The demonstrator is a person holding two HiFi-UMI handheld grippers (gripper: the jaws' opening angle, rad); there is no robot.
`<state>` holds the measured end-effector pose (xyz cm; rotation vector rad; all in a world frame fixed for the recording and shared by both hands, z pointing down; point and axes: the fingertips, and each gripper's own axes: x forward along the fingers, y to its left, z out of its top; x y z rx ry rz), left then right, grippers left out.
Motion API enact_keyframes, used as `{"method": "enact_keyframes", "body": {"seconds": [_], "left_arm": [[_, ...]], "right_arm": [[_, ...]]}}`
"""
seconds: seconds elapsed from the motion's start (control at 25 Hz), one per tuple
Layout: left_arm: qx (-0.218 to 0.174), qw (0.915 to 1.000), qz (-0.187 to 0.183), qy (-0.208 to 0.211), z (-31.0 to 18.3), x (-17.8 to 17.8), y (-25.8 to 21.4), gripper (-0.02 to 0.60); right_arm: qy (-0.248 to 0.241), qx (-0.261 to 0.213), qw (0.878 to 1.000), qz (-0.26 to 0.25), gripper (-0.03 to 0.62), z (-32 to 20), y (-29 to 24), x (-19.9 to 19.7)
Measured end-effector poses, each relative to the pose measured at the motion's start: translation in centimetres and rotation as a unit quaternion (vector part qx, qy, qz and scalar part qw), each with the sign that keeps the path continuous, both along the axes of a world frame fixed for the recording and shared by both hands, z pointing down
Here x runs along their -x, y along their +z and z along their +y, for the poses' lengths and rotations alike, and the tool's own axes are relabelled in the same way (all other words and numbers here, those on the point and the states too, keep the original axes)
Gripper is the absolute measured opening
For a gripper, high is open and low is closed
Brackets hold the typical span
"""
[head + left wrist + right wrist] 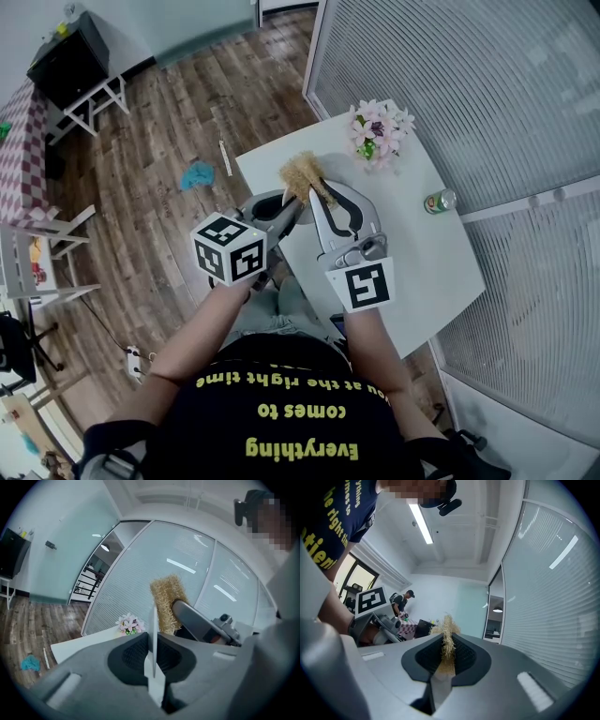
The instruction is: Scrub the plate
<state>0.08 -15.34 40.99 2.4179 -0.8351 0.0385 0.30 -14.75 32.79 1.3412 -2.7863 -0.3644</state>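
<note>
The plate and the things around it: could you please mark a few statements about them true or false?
1. The left gripper has its jaws shut on the plate, seen edge-on. True.
2. The right gripper is empty. False: its jaws grip a straw-coloured scrubber.
3. Pink flowers stand on the white table. True.
4. The green can is on the floor. False: it is on the table; a blue cloth lies on the floor.
</note>
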Motion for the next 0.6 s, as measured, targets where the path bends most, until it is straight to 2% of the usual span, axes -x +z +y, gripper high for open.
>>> {"method": "enact_keyframes", "body": {"seconds": [0.6], "left_arm": [[0.000,1.0000,0.001,0.008,0.2,-0.3,-0.1,0.018]], "right_arm": [[0.032,0.007,0.999,-0.001,0.035,-1.3,0.2,-2.3]]}}
